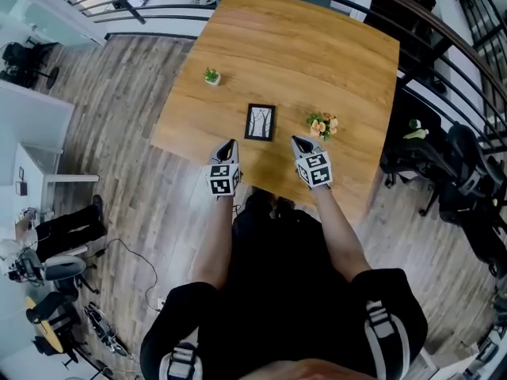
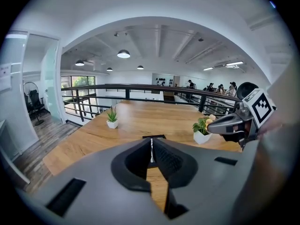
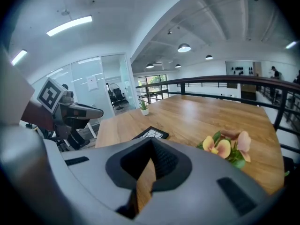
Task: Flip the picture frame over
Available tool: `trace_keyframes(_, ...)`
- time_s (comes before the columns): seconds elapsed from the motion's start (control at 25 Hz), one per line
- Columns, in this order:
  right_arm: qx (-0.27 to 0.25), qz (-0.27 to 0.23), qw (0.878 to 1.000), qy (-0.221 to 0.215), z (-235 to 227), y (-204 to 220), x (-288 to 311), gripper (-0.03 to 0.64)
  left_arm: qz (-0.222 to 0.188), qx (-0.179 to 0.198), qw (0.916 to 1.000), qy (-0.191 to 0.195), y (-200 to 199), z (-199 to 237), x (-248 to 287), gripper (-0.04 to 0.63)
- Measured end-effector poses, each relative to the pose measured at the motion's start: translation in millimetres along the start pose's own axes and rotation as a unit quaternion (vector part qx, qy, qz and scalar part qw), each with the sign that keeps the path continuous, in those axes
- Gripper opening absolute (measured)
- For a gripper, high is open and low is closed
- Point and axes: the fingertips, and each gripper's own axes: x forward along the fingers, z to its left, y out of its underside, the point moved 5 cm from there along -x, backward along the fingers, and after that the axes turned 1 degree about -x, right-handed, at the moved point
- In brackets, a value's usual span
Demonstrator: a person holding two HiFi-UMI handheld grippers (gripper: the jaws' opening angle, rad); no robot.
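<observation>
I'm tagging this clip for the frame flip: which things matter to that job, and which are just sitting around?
For the job: picture frame, face up; left tool, shut; right tool, shut.
Lying about: small green plant; potted flowers.

The picture frame (image 1: 260, 122) is a small rectangle with a black border around a white picture of dark, bare tree branches. It lies flat on the wooden table (image 1: 317, 38) with its picture side up. Its long sides run away from the person, and it sits closer to the table's near edge than to the far one.
</observation>
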Motion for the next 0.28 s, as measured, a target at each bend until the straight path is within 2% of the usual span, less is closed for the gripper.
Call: trace_keyframes(0.28,-0.004,-0.003,1.0,-0.007,1.6,4.9,-14.3,0.006,-0.004,0.0,0.9999,-0.011,3.7,-8.7,-19.0,0.029)
